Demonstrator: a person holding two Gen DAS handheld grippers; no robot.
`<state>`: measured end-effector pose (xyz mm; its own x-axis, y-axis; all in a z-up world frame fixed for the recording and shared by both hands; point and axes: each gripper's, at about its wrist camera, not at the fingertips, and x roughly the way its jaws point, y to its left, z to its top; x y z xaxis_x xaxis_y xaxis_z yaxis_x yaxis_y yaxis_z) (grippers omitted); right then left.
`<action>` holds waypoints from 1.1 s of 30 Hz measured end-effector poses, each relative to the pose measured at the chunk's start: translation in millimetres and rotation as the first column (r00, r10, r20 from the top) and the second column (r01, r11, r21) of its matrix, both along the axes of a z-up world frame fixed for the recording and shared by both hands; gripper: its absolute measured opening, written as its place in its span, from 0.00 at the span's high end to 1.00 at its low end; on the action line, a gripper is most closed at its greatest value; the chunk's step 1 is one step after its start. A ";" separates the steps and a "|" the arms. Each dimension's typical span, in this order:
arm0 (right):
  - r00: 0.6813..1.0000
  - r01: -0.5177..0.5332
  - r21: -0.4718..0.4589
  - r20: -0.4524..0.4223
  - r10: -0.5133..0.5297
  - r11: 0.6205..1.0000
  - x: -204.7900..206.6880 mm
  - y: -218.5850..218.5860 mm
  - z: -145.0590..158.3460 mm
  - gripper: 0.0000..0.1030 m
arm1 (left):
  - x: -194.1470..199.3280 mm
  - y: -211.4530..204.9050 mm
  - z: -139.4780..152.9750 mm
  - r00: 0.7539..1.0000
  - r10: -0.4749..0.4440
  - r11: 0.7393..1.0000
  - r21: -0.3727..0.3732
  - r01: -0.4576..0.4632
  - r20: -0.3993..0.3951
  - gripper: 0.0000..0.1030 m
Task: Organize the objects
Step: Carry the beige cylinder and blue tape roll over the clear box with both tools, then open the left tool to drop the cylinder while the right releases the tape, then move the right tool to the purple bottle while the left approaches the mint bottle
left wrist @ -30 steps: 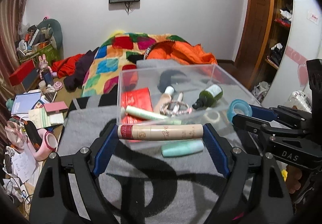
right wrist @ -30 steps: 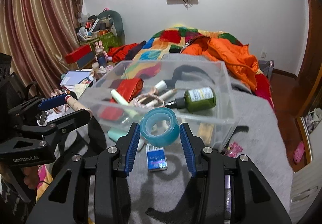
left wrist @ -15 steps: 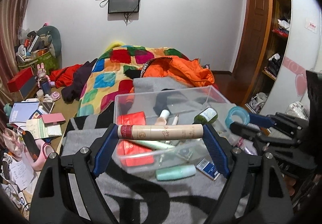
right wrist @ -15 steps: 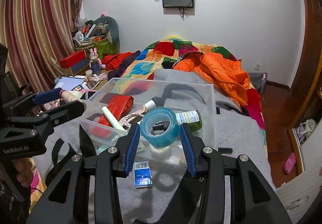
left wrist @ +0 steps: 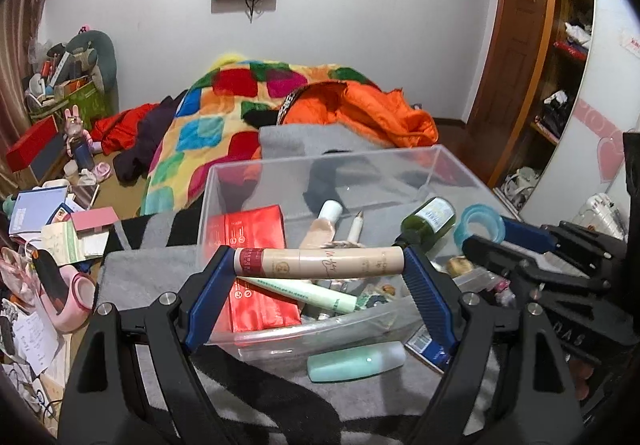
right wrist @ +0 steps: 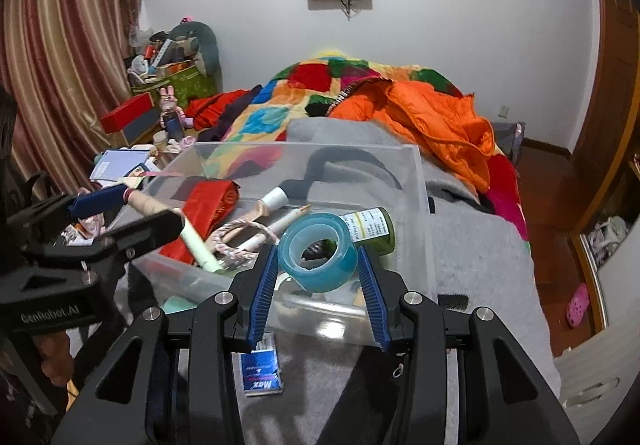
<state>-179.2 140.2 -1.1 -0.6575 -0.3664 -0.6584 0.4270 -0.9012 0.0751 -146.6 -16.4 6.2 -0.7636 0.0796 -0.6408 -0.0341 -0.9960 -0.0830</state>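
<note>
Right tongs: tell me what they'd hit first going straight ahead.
The right tongs hold a tape roll over the clear bin's near edge. Straight on, the roll would probably meet the green bottle first; depth is unclear.

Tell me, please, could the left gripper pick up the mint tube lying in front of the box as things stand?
Probably not yet: the left gripper is already shut on a beige tube, though the mint tube lies uncovered on the blanket outside the clear box.
</note>
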 end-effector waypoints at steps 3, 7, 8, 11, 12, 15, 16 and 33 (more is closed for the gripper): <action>1.000 0.024 -0.003 0.017 -0.024 1.000 -5.8 0.8 -5.0 0.63 | -4.5 -0.7 -5.8 1.000 0.005 1.000 -0.005 -0.004 0.012 0.19; 0.999 0.038 -0.001 0.023 -0.038 0.999 -8.6 0.2 -8.0 0.63 | -10.4 -2.2 -12.2 1.000 0.007 1.000 0.002 -0.007 0.029 0.19; 0.999 0.041 -0.001 0.021 -0.041 0.999 -8.5 -0.1 -8.1 0.63 | -11.4 -2.1 -13.9 0.999 0.006 1.000 0.006 -0.006 0.035 0.19; 0.998 0.054 0.000 0.011 -0.054 0.999 -7.1 -1.4 -8.1 0.63 | -14.4 -0.8 -21.4 0.998 -0.005 1.000 0.026 0.003 0.065 0.19; 0.999 0.054 0.004 0.009 -0.054 0.999 -6.9 -1.7 -8.4 0.63 | -14.5 -0.9 -22.8 0.998 -0.006 0.999 0.033 0.004 0.067 0.19; 0.998 0.055 0.010 0.009 -0.056 0.998 -4.7 -1.4 -8.4 0.61 | -14.2 -2.6 -22.9 0.997 -0.012 0.999 0.052 0.008 0.076 0.18; 0.998 0.056 0.008 0.010 -0.056 0.998 -4.3 -0.7 -7.5 0.59 | -14.4 -3.3 -22.0 0.997 -0.016 0.998 0.063 0.011 0.080 0.18; 0.992 0.090 -0.008 -0.087 -0.090 0.996 33.0 36.2 22.0 0.45 | 39.5 -2.1 -5.4 0.999 -0.032 0.998 0.053 0.030 0.036 0.10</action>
<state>-146.2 176.4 20.9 -0.7426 -0.3054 -0.5961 0.3491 -0.9360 0.0447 -107.0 -18.5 0.7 -0.7360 0.1371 -0.6630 -0.0605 -0.9887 -0.1373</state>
